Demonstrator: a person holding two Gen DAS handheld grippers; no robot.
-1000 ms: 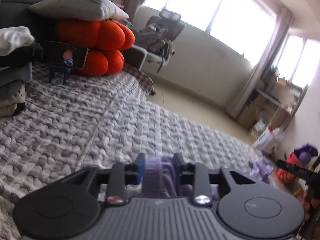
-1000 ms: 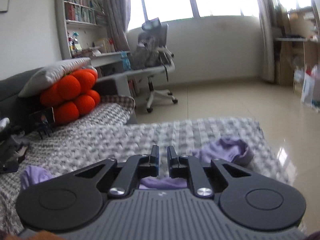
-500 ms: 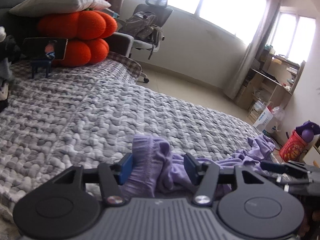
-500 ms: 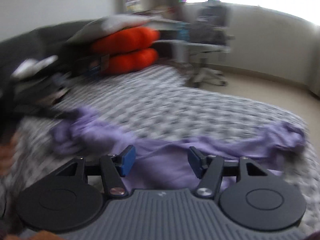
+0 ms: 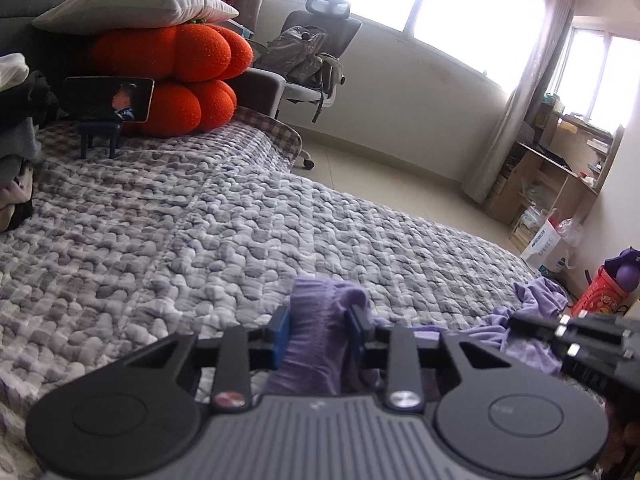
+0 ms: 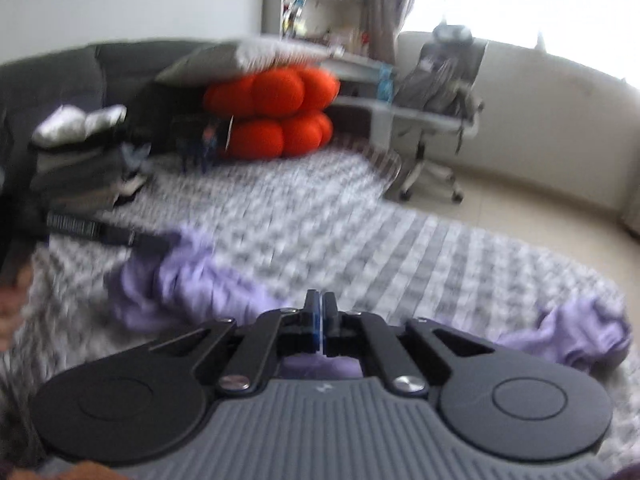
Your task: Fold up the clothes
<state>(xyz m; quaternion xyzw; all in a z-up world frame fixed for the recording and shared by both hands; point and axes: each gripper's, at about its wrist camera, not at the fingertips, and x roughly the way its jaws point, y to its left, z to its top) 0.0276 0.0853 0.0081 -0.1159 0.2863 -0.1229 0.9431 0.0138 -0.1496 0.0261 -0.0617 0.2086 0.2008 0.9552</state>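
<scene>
A lilac garment [image 6: 192,280] lies stretched across the grey knobbly bedspread [image 5: 200,232]. My left gripper [image 5: 320,326] is shut on a bunched end of the lilac garment [image 5: 316,332], low over the bed. My right gripper [image 6: 321,314] has its jaws pressed together over the garment's middle; lilac cloth shows just below the jaws, but the view is blurred. In the left wrist view the right gripper [image 5: 516,322] reaches in from the right; in the right wrist view the left gripper [image 6: 160,242] holds the far left end of the cloth.
Orange cushions [image 5: 172,76] under a grey pillow [image 5: 136,0], a phone on a small blue stand [image 5: 106,100] and a pile of folded clothes [image 6: 80,168] sit at the back of the bed. An office chair [image 5: 316,60] stands on the floor beyond.
Both grippers opened half a second ago and have closed again, the left on a bunch of the lilac cloth. The right gripper swung left and its view is blurred.
</scene>
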